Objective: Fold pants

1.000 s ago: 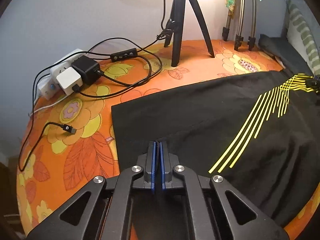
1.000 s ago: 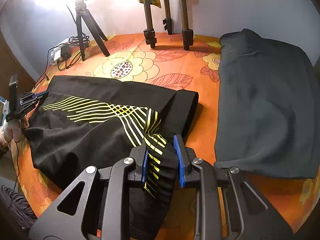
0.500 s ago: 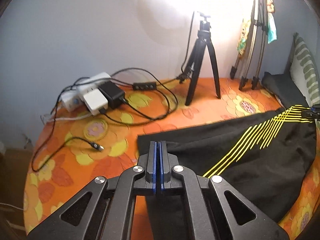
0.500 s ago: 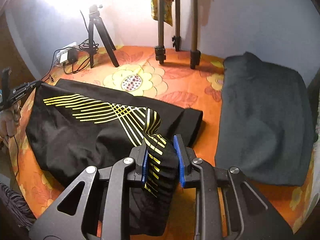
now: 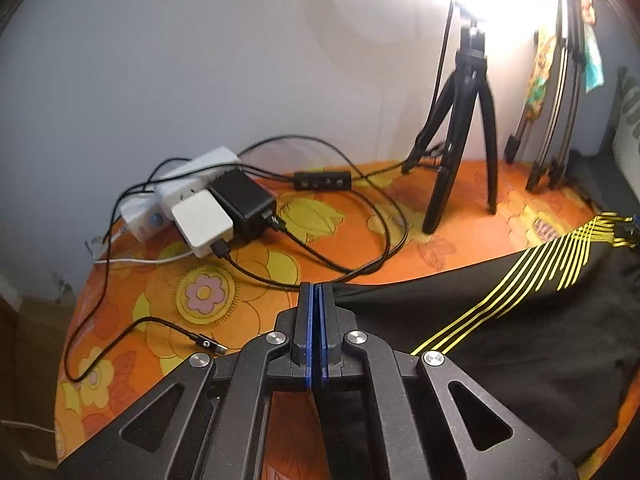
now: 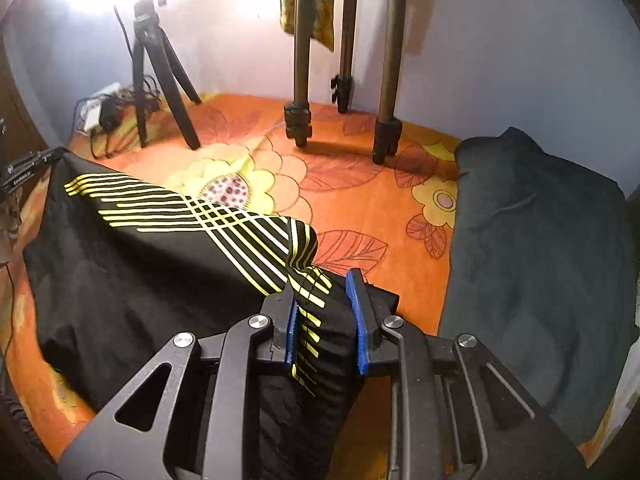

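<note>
The black pants with yellow stripes [image 6: 132, 264] hang stretched between my two grippers above the orange flowered table. My left gripper [image 5: 317, 292] is shut on one edge of the pants [image 5: 500, 336], which run off to the right. My right gripper [image 6: 323, 292] is shut on a bunched, striped part of the pants. The left gripper [image 6: 30, 164] shows at the far left of the right wrist view, holding the far corner. The right gripper shows small at the right edge of the left wrist view [image 5: 628, 232].
A small black tripod [image 5: 460, 140] stands at the back, with a power strip and chargers [image 5: 208, 204] and loose cables [image 5: 168, 332] to its left. Larger tripod legs [image 6: 340, 80] stand against the wall. A dark folded cloth [image 6: 536, 260] lies on the right.
Both grippers have risen, lifting the pants off the table and pulling them taut. The left wrist view now looks higher up the wall.
</note>
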### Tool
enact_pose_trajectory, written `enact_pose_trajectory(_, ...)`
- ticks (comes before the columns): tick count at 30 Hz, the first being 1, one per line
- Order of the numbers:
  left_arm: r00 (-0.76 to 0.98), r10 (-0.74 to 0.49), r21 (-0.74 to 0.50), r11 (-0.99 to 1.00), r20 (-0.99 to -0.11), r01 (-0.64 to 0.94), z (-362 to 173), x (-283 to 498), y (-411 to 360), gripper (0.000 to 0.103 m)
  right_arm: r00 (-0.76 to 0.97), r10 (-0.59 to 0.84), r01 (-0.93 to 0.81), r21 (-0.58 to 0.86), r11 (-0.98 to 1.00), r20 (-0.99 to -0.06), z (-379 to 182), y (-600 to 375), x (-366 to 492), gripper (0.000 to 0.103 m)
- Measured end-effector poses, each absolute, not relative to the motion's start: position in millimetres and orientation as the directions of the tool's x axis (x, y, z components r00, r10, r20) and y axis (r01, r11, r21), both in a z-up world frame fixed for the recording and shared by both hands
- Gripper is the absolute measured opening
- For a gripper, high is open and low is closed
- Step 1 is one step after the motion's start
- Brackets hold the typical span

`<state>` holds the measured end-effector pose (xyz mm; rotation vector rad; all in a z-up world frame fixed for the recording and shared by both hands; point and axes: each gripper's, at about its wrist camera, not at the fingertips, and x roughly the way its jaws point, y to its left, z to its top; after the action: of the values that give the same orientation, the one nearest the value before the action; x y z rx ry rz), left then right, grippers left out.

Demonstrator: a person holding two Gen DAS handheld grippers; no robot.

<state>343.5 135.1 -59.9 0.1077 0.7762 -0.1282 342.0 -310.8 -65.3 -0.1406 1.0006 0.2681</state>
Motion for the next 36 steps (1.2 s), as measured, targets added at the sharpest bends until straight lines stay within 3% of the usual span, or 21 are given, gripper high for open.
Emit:
enact_pose_trajectory(11, 0.658, -0.043, 0.087, 0.983, -0.752, 0.164, -86.0, 349.1, 127.8, 0.003, 0.481, 0.127, -0.293, -0.023, 0.956, -0.867, -90.7, -311.0, 354.5, 0.026)
enact_pose_trajectory(12, 0.652, -0.040, 0.085, 0.983, -0.757, 0.160, -86.2, 349.5, 129.0, 0.004, 0.483, 0.123, -0.288, -0.025, 0.957, -0.867, -89.6, -312.0, 353.8, 0.031)
enact_pose_trajectory(14, 0.641, -0.028, 0.081, 0.987, -0.767, 0.139, -84.3, 349.4, 132.8, 0.015, 0.491, 0.076, -0.263, -0.064, 0.963, -0.868, -87.4, -313.5, 352.2, 0.057)
enact_pose_trajectory(15, 0.639, -0.037, 0.063, 0.989, -0.768, 0.133, -81.5, 347.2, 136.0, 0.023, 0.501, 0.062, -0.256, -0.080, 0.963, -0.863, -85.8, -314.7, 350.7, 0.059)
enact_pose_trajectory(16, 0.642, -0.039, 0.059, 0.990, -0.766, 0.131, -78.7, 344.7, 138.0, 0.028, 0.514, 0.052, -0.252, -0.093, 0.963, -0.856, -82.2, -316.0, 347.1, 0.059)
enact_pose_trajectory(22, 0.662, -0.048, 0.048, 0.991, -0.748, 0.125, -53.0, 310.6, 149.7, 0.029, 0.580, 0.064, -0.247, -0.100, 0.964, -0.812, -50.5, -316.1, 318.8, 0.059)
enact_pose_trajectory(26, 0.641, -0.100, -0.024, 0.992, -0.761, 0.126, -45.1, 277.8, 155.2, 0.029, 0.574, 0.163, -0.316, -0.034, 0.948, -0.802, -33.5, -299.2, 292.0, 0.059)
enact_pose_trajectory(36, 0.586, -0.100, -0.028, 0.991, -0.804, 0.131, -66.2, 225.9, 137.5, 0.029, 0.455, 0.376, -0.547, 0.080, 0.833, -0.807, -34.6, -203.8, 233.7, 0.059)
